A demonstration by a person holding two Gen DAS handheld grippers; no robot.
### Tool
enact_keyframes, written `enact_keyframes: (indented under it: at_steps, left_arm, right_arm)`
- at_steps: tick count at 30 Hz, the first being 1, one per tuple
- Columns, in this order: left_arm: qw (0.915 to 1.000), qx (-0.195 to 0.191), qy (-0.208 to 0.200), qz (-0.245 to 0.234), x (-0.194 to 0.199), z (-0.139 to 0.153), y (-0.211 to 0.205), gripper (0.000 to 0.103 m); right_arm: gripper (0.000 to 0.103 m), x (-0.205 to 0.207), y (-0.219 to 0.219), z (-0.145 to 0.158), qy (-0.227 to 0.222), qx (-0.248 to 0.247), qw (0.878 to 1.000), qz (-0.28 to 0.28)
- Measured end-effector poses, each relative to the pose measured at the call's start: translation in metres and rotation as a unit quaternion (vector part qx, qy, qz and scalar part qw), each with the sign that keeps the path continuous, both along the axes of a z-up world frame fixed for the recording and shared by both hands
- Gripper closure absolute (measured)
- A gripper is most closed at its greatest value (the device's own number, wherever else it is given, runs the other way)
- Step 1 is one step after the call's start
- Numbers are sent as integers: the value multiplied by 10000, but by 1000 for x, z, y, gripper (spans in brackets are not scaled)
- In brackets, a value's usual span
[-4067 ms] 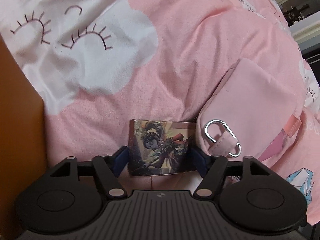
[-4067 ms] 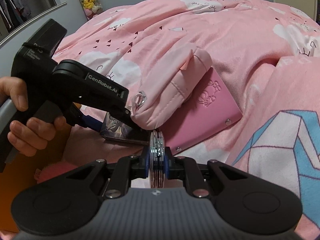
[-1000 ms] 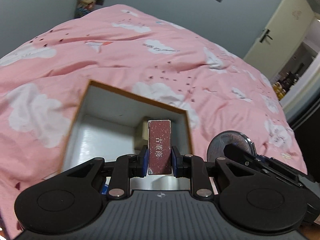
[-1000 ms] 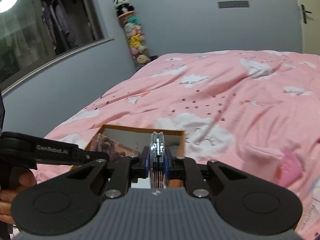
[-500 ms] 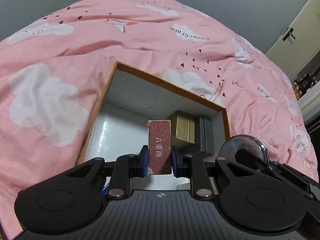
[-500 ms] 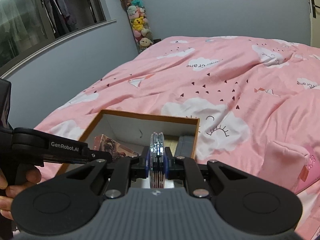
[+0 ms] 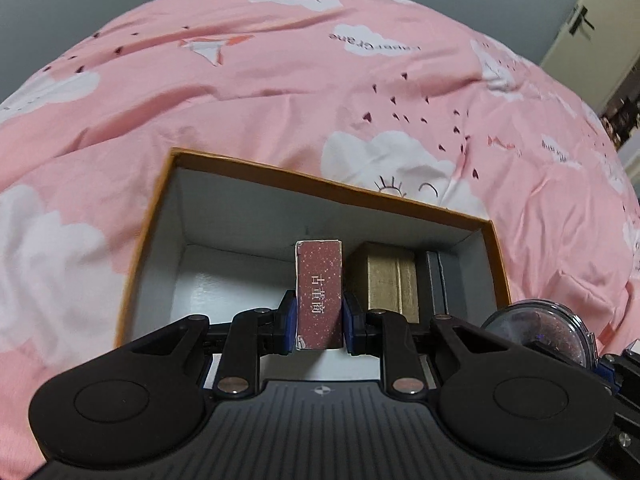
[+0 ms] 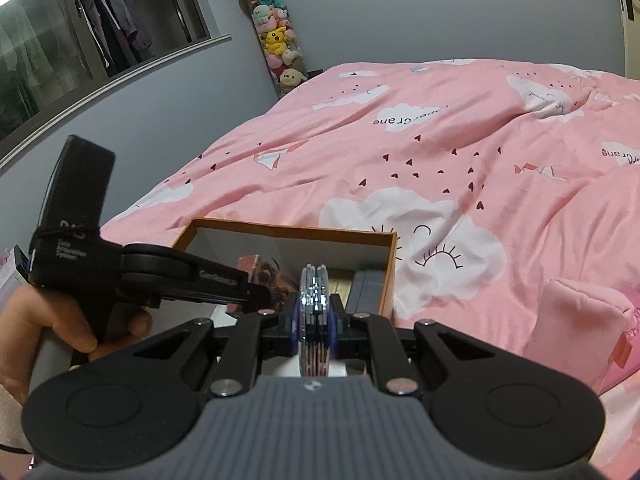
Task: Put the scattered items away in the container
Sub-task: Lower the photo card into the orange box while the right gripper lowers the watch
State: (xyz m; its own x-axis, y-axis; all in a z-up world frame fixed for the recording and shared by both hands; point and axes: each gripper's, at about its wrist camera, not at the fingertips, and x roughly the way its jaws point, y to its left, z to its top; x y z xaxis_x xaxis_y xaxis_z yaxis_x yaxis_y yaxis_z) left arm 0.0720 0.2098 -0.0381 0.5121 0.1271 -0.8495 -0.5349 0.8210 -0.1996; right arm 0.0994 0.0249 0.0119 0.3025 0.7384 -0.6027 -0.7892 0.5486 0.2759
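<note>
1. The left hand-held gripper (image 7: 319, 316) pinches a red card box (image 7: 319, 294) upright over the open box (image 7: 320, 188) on the bed (image 7: 280, 92)
2. The right hand-held gripper (image 8: 316, 320) pinches a round case (image 8: 315, 312) on edge, at 4 o'clock of the red card box
3. A gold box (image 7: 390, 280) and a grey box (image 7: 436, 284) stand inside at 3 o'clock

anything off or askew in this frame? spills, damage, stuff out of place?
Nothing spilled or damaged. The orange-rimmed box sits open on the bed with a gold box and a dark case standing inside. Only the pink pouch lies loose on the duvet, outside the box.
</note>
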Motion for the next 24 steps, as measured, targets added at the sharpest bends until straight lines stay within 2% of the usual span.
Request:
enact_keyframes:
  at_steps: [10,15,24]
  left_arm:
    - [9992,258,-3,-300,24,-5,-4,76]
    - [9989,-172,-201,-393,28,-7,1,69]
    - [9983,-386,-254,-342,25,-8,8,66]
  right_arm:
    - [88,5,7,-11,49,-86,9999,54]
    - [88,6,5,-12,41,-105,9999,20]
    - [88,4,4,-11,-80,-222,9995,214]
